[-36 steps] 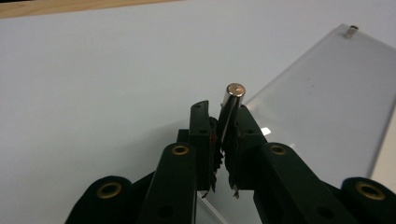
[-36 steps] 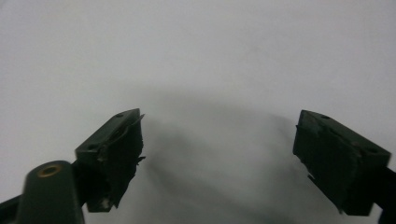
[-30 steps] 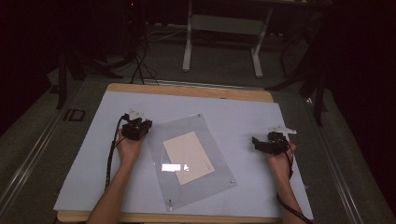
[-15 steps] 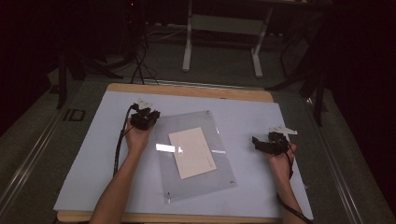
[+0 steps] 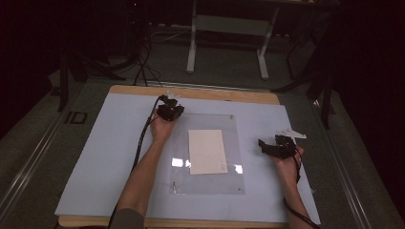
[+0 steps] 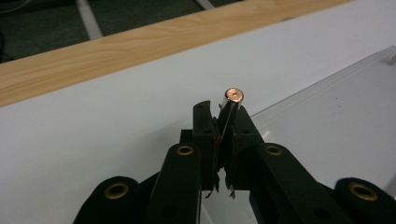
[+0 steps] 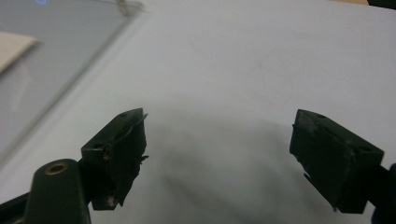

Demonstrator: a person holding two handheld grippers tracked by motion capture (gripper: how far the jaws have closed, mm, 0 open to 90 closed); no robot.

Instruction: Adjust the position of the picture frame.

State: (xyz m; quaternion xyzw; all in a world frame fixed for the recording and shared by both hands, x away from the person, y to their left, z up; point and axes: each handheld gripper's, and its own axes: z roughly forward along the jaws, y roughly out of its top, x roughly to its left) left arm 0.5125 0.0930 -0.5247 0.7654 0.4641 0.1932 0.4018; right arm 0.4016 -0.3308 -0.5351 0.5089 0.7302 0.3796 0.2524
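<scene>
A clear acrylic plate (image 5: pixel 181 148) lies flat on the pale mat, square to the table, with a cream sheet of paper (image 5: pixel 207 151) at its middle. My left gripper (image 5: pixel 170 112) sits at the plate's far left corner. In the left gripper view its jaws (image 6: pixel 223 116) are shut on a small copper-topped metal peg (image 6: pixel 232 95) that stands at the plate's corner (image 6: pixel 336 116). My right gripper (image 5: pixel 263 144) rests on the mat just right of the plate, open, with nothing between its pads (image 7: pixel 219 140). The plate's edge (image 7: pixel 56 51) and the paper (image 7: pixel 14 46) lie to its left.
The pale mat (image 5: pixel 105 157) covers a wooden table whose edge (image 5: pixel 215 94) runs along the far side. Cables trail from both grippers. Beyond the table, a dark floor holds a metal stand (image 5: pixel 227 28) and more cables.
My left gripper has moved away from me and to the right, keeping its hold on the peg. The plate and paper have swung clockwise with it, from tilted to square. The right gripper has stayed put.
</scene>
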